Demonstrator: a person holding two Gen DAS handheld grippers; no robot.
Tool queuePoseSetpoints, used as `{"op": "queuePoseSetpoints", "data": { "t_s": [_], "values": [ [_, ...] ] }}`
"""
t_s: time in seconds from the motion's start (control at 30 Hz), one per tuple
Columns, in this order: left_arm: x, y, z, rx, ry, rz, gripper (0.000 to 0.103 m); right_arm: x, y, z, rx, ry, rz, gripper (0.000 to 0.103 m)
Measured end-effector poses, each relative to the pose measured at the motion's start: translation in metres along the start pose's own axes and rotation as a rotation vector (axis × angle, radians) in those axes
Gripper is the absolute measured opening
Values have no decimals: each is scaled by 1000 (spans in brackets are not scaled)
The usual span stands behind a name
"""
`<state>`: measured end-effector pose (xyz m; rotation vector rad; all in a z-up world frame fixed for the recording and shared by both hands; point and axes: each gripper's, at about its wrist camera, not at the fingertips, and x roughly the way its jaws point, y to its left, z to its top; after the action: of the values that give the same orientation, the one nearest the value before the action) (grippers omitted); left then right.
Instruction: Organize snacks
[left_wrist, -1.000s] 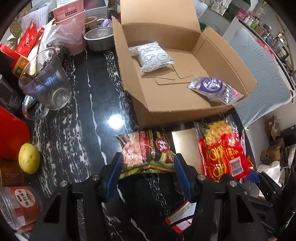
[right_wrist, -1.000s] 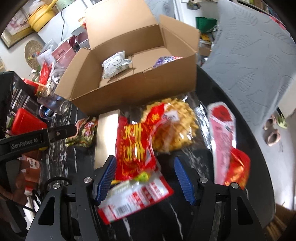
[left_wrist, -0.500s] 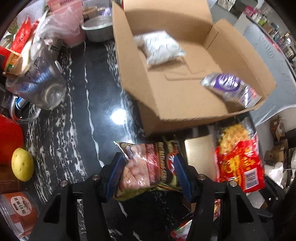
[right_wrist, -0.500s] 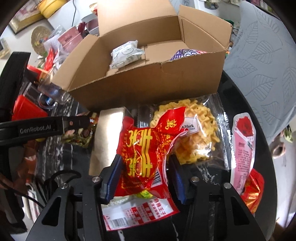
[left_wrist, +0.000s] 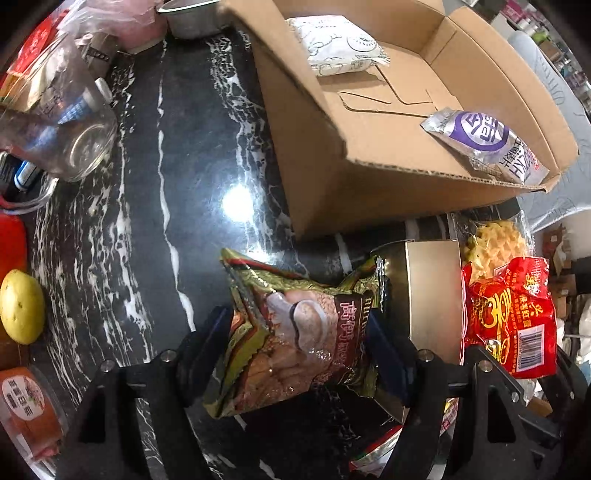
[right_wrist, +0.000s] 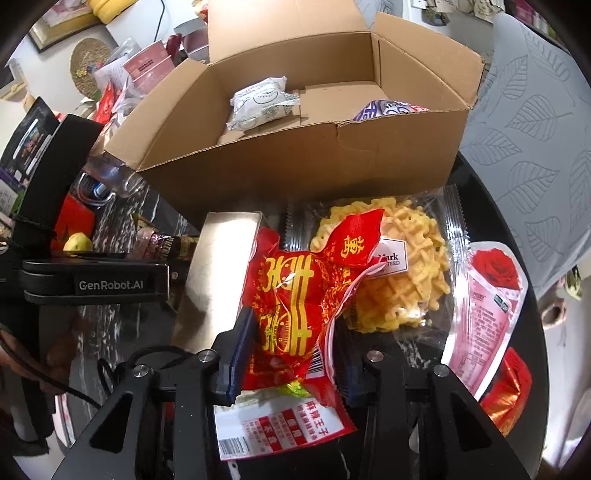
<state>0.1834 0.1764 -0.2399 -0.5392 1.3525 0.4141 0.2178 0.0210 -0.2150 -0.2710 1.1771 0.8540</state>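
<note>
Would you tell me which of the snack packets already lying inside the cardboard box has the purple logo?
The silver packet at the box's near corner bears the purple round logo; the other, the white pillow packet, has only faint line drawings.

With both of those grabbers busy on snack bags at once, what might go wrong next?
1. The left tool has its jaws opening around the brown-green snack bag, so the bag may drop or slide away from the cardboard box.
2. The right tool is closing on the crinkly red packet, which overlaps the waffle bag; lifting could drag that along or crush the contents.
</note>
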Motion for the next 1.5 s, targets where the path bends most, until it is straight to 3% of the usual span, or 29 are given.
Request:
{"op": "queuePoseSetpoints", "data": {
  "t_s": [0.03, 0.4, 1.0, 1.5],
  "values": [
    [-2, -1, -3, -2, -9, -7, 65, -1, 0, 0, 0, -2, 0, 37],
    [-22, -6, -38, 65, -26, -23, 49, -20, -5, -14, 60, -23, 15, 37],
    [-89, -5, -99, 122, -57, -89, 45, -70, 6, -60, 128, -49, 50, 36],
    [-148, -41, -117, 223, -176, -130, 45, -132, 19, -90, 129, -128, 33, 36]
  ]
}}
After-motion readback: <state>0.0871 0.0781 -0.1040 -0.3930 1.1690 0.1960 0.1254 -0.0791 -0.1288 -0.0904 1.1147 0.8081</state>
